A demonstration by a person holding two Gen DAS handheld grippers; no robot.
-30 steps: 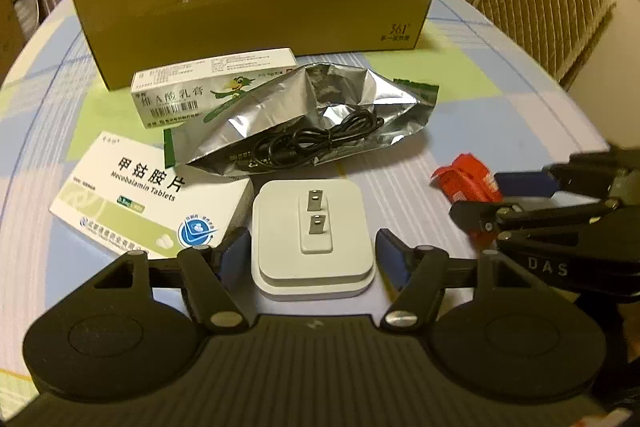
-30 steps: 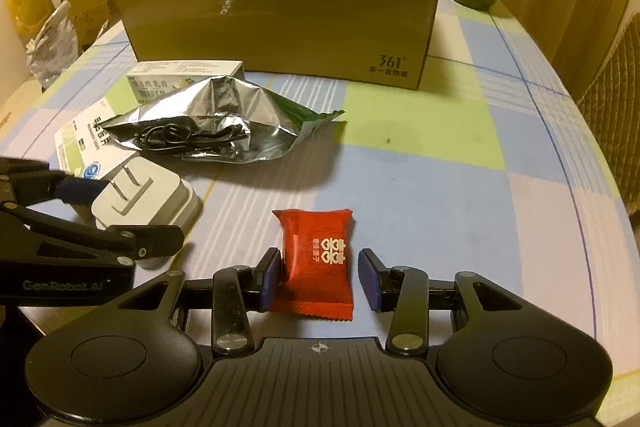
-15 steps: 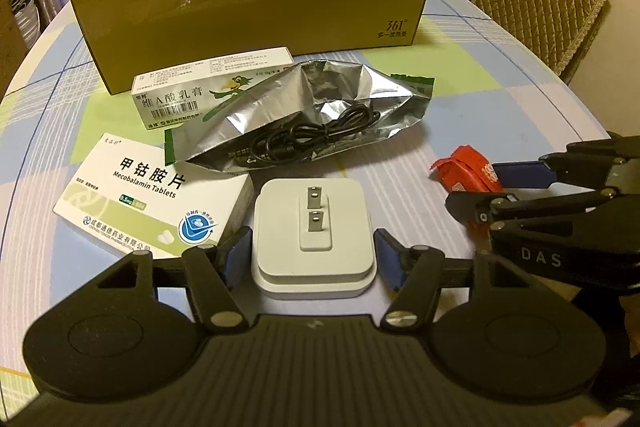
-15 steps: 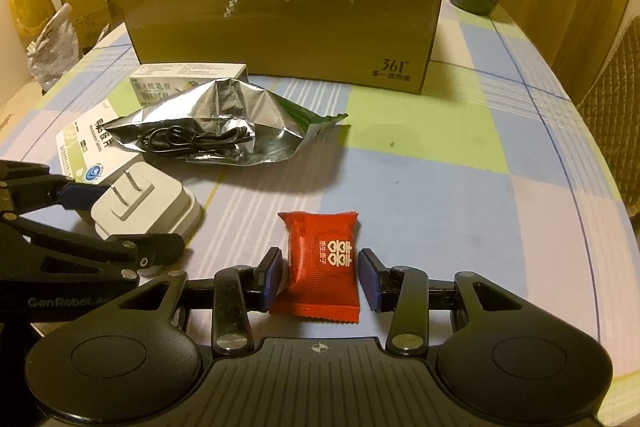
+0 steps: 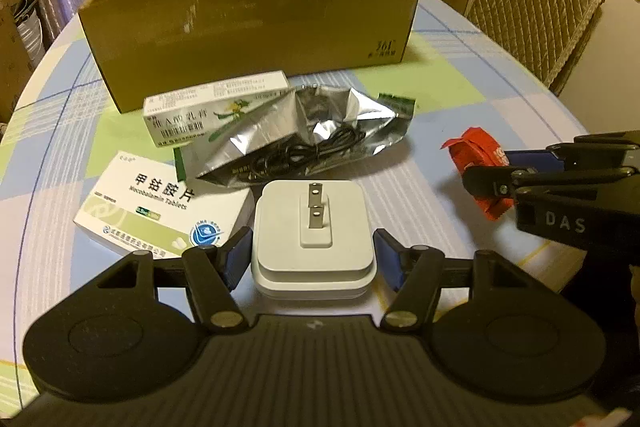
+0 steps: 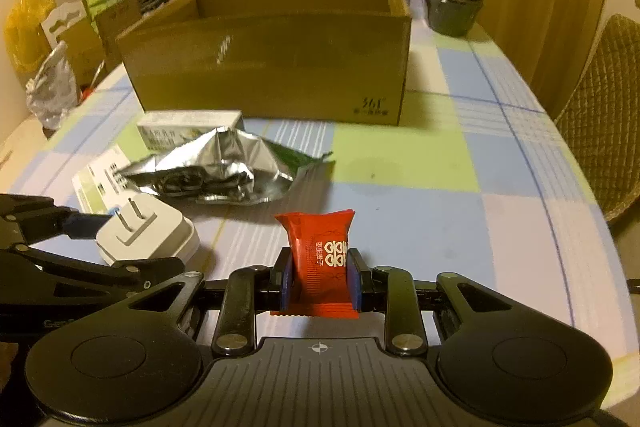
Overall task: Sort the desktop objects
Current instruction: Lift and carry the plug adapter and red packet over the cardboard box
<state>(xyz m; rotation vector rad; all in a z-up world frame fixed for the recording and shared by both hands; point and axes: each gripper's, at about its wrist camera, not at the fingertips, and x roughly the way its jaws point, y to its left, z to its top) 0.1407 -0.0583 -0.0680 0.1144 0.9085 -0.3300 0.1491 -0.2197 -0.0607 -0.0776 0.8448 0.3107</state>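
The right gripper (image 6: 319, 281) is pinching a small red foil candy packet (image 6: 320, 259). An open brown cardboard box (image 6: 272, 67) is standing beyond it on the checked tablecloth (image 6: 420, 211).

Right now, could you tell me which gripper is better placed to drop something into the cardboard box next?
The right gripper: it is shut on the red candy packet, facing the cardboard box. The left gripper only straddles the white charger.

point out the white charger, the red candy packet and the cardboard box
white charger (image 5: 314, 227), left wrist view, on its top face by the prongs
red candy packet (image 6: 320, 251), right wrist view, on its printed front
cardboard box (image 6: 272, 67), right wrist view, on its front wall
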